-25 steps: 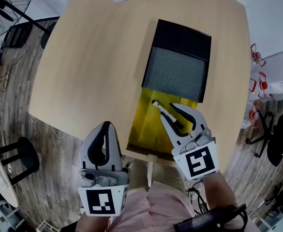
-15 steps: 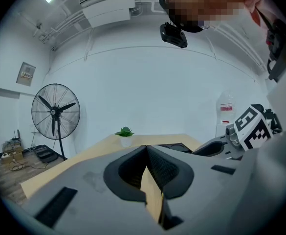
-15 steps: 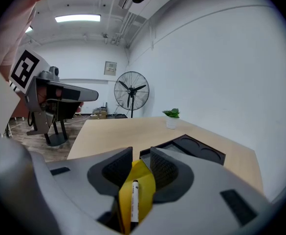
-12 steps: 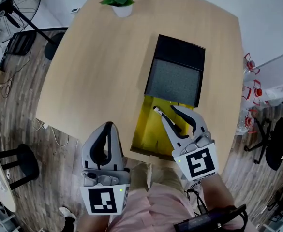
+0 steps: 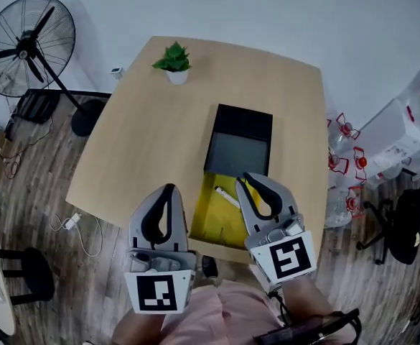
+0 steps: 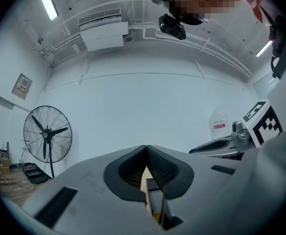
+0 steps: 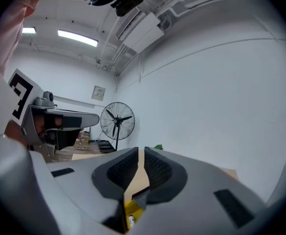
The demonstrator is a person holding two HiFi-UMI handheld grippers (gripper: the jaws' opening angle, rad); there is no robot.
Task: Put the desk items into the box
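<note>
A standing fan (image 5: 26,49) is sitting on the wooden floor at the far left, beside the pale wooden table (image 5: 145,135). A small green plant (image 5: 174,57) in a white pot is resting near the table's far edge.

The left gripper (image 5: 169,187) is hanging over the table's near edge, just left of the box. Its jaws are pressing together at the tips, and nothing is sitting between them.

The box (image 5: 211,218) is lying open on the table, right of centre, reaching to the near edge. Its near part is showing a bright yellow inside. Its far part (image 5: 237,155) is looking black round the rim, with a flat grey panel within. A slim white stick-like item (image 5: 226,197) is lying aslant in the yellow part, between the two grippers.

The right gripper (image 5: 251,175) is hovering over the yellow part's right side. Its jaws are standing all but together with only a thin slit between the pads, gripping nothing.

A black chair (image 5: 407,225) is standing on the floor at the far right.
</note>
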